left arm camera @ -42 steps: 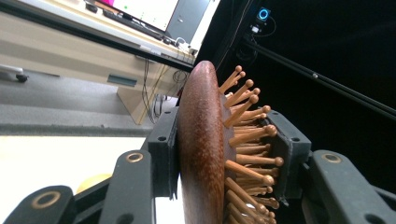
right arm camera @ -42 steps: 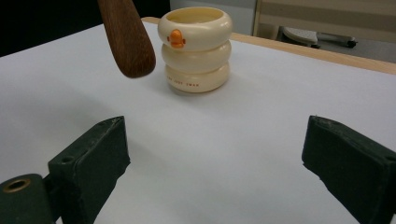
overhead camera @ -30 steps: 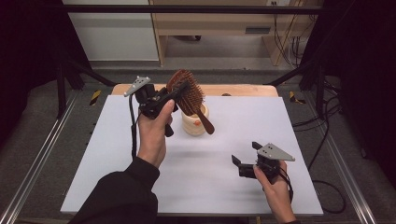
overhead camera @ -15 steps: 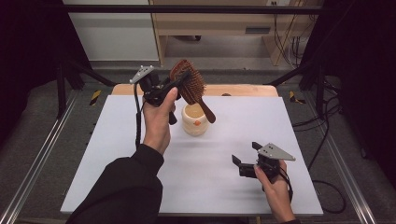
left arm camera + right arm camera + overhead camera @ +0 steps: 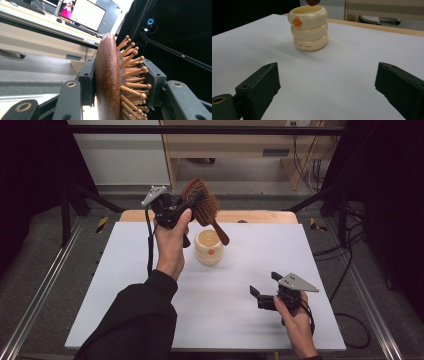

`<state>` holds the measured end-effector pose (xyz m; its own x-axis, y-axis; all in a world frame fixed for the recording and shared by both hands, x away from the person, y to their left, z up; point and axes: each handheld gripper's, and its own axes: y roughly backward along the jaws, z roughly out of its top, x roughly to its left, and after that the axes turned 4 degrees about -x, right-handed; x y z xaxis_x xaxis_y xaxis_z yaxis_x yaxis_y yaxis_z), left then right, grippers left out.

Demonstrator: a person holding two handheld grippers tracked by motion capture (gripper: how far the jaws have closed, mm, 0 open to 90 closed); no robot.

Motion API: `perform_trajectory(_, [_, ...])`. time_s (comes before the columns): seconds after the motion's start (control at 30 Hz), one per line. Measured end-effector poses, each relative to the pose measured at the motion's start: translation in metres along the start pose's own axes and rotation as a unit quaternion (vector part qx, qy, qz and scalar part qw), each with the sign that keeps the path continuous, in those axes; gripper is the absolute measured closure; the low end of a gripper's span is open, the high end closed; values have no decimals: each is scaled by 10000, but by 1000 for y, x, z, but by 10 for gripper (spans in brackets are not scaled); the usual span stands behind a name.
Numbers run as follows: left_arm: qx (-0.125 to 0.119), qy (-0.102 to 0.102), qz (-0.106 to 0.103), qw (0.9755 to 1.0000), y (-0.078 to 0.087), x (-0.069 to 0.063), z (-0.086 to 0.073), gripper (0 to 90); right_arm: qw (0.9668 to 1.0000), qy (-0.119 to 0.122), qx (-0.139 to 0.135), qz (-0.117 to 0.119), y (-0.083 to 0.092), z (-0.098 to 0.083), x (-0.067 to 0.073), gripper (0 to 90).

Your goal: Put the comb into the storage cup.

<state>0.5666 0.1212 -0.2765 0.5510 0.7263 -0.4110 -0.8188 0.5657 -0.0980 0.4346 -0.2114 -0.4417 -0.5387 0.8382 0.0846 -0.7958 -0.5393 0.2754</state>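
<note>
A: Nearest us, the right claw (image 5: 264, 296) rests wide open and empty on the worktop (image 5: 125, 285).

B: Beyond it, the left claw (image 5: 192, 205), clamped on the hairbrush (image 5: 202, 206), has lifted it farther back, handle tip over the cream cup (image 5: 209, 247) — likely going in.

Black sleeve (image 5: 135, 320); black grippers with grey three-cornered plates and cables.

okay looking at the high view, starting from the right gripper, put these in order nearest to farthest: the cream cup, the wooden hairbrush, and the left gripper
1. cream cup: mid-table, up and left of the right gripper.
2. wooden hairbrush: held above the cup, handle slanting down over its rim.
3. left gripper: farthest left, clamped on the brush head.
</note>
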Motion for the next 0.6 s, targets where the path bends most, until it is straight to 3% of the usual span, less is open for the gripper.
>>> perform_trajectory(0.37, [-126, 23, 150, 9998, 0, 8, 4, 518, 10000, -12, -22, -2, 0, 0, -1, 57])
perform_trajectory(0.6, [-164, -125, 326, 9993, -2, 14, 4, 518, 10000, -19, -4, 2, 0, 0, -2, 57])
